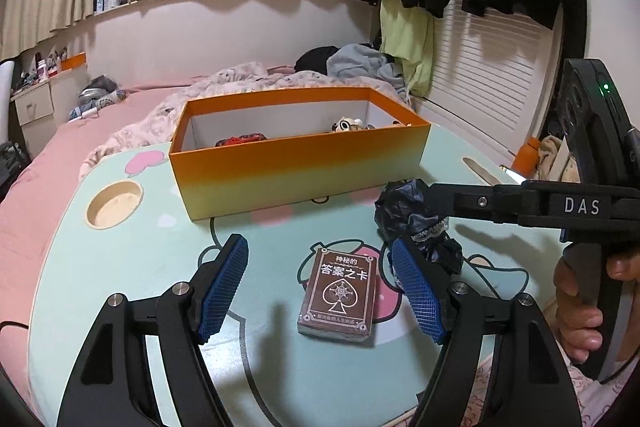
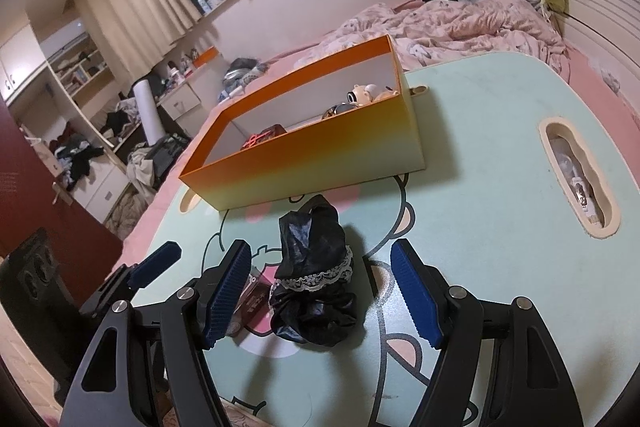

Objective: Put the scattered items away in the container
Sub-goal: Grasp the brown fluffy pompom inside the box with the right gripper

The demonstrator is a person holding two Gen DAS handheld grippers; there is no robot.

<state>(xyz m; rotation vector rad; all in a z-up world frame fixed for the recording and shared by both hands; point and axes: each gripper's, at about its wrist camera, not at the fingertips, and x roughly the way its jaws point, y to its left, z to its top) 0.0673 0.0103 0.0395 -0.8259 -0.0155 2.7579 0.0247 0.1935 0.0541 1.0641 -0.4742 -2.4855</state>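
A brown card box (image 1: pixel 338 297) is seen on the table (image 1: pixel 140 259) between the wide-open, empty jaws of the left gripper (image 1: pixel 320 291). The right gripper (image 2: pixel 322 297), equally open, straddles a black scrunchie (image 2: pixel 316 291) without touching. The orange box (image 1: pixel 296 163) stands nearer the far edge.

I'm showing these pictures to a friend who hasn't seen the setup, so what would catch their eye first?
Probably the orange box, open-topped, at the far side of the mint cartoon table, with a few small things already inside. Nearer, a brown card deck lies flat between the open left gripper's blue pads. Beside it, a crumpled black scrunchie with lace trim sits between the open right gripper's fingers, untouched.
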